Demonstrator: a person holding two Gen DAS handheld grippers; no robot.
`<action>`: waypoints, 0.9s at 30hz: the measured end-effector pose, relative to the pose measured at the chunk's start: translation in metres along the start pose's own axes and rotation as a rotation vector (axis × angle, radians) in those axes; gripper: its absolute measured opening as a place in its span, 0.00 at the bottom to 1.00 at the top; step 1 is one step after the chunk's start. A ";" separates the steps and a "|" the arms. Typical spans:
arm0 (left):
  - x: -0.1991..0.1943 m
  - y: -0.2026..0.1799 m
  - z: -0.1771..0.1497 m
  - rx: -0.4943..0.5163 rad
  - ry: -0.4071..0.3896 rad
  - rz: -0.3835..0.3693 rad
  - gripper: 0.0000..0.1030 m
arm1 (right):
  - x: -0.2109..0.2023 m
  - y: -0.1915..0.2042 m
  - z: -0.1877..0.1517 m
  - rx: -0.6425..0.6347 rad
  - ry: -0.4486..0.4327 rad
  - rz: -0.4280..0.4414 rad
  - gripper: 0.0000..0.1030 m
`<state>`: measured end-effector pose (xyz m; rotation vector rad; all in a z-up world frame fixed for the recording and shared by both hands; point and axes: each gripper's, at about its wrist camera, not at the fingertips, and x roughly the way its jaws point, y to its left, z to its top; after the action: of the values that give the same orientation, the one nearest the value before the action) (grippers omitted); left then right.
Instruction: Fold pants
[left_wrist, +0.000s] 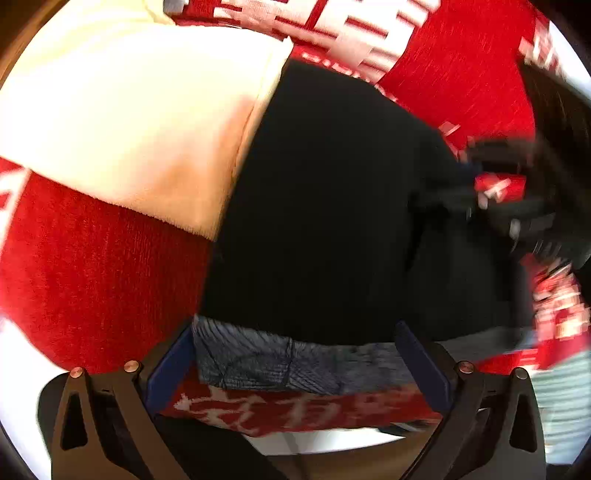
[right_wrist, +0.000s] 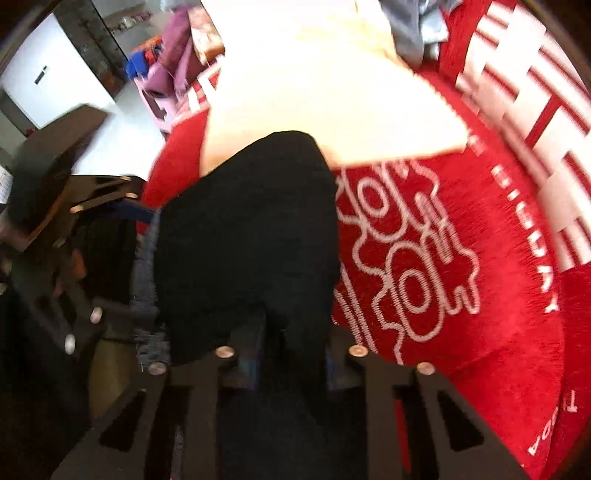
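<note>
The black pants (left_wrist: 332, 206) are seen lying on a red blanket (left_wrist: 92, 266) with white lettering, partly over a cream towel (left_wrist: 129, 122) spread at the far side; what carries the blanket cannot be told for sure, though it reads as a bed or sofa. The pants are judged to be partway folded: they are gathered into a compact dark mass, and a grey ribbed waistband (left_wrist: 258, 358) is shown at the near edge, but no finished flat fold is visible, so at least one further fold and a smoothing are thought to remain. The left tongs (left_wrist: 299, 354) are held apart, with the waistband lying between the blue-padded fingers (left_wrist: 173, 365) and nothing clamped. The right tongs (right_wrist: 291, 354) are drawn near together over a ridge of the black cloth, and a grip on the pants seems likely, though the tips are hidden by the fabric. In the right wrist view the left tongs (right_wrist: 122, 206) are seen just beside the waistband side of the pants. Open blanket is available to the right of the pants (right_wrist: 251, 229) for laying a fold; to the left the blanket's edge drops toward a pale floor (right_wrist: 110, 136), so little room is offered there. Motion blur softens finer detail.
</note>
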<state>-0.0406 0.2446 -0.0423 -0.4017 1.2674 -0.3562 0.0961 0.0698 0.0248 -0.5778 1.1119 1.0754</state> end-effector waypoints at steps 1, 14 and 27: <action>-0.008 0.009 0.001 -0.016 -0.011 -0.064 1.00 | -0.009 0.007 -0.002 -0.017 -0.025 -0.020 0.20; 0.003 -0.019 0.024 0.293 0.008 -0.281 1.00 | -0.052 0.054 -0.023 -0.078 -0.105 -0.117 0.16; 0.033 -0.058 0.024 0.302 0.162 0.010 0.28 | -0.059 0.023 -0.081 0.254 -0.069 -0.376 0.86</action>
<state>-0.0107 0.1805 -0.0369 -0.1105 1.3468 -0.5723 0.0374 -0.0110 0.0514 -0.5167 1.0107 0.6138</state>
